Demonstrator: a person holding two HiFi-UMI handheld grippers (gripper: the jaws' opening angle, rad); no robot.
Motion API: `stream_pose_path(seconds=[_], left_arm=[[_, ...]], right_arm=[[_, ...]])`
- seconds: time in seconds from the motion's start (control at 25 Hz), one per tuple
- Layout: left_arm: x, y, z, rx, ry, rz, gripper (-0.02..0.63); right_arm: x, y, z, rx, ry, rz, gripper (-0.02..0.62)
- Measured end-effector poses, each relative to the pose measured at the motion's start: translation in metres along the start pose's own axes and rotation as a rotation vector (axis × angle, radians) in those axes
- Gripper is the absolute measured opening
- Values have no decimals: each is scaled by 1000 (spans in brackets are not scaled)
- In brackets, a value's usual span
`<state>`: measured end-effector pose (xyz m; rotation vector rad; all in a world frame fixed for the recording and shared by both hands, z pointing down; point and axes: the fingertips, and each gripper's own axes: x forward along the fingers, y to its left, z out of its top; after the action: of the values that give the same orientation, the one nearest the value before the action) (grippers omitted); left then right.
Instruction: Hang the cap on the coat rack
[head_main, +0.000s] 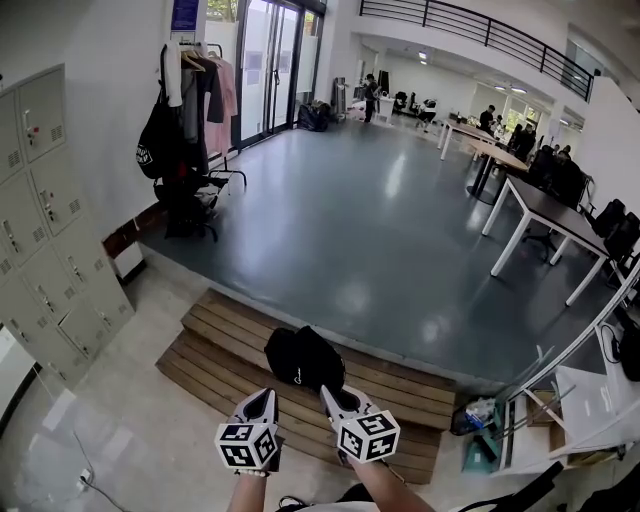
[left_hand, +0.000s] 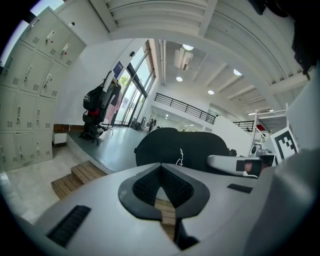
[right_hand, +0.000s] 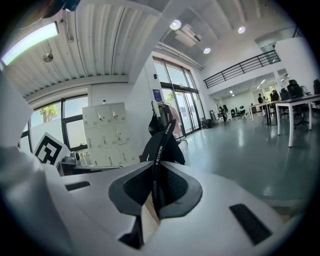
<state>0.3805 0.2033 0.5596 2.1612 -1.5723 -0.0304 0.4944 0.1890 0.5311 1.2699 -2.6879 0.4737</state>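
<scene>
A black cap (head_main: 303, 357) hangs in front of me above the wooden steps (head_main: 215, 345). My right gripper (head_main: 332, 394) is shut on it. In the right gripper view, a black edge of the cap (right_hand: 161, 146) with printed letters is pinched between the jaws of the right gripper (right_hand: 154, 172). My left gripper (head_main: 264, 398) is just left of the cap, shut and holding nothing. In the left gripper view the cap (left_hand: 182, 148) fills the space beyond the left gripper (left_hand: 161, 169). The coat rack (head_main: 187, 110) stands far off at the left wall, loaded with clothes and a black bag; it also shows as coat rack (left_hand: 100, 107) and coat rack (right_hand: 163, 119).
Grey lockers (head_main: 45, 230) line the left wall. Two wooden steps lead up to a raised grey floor (head_main: 370, 220). White tables (head_main: 545, 215) and chairs stand at the right, glass doors (head_main: 270, 65) beyond the rack. A shelf with clutter (head_main: 560, 415) is at the lower right. People are far back.
</scene>
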Motion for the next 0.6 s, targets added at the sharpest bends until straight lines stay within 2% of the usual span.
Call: stream_pose_path(seconds=[0.32,0.6], left_arm=[[-22,23,-6,-20,-8,53,5],[-44,60,-1,-54,-34,138,5]], right_arm=[[14,25,-11,-2,25,50,20],[44,58,-11,-13,43,137,20]])
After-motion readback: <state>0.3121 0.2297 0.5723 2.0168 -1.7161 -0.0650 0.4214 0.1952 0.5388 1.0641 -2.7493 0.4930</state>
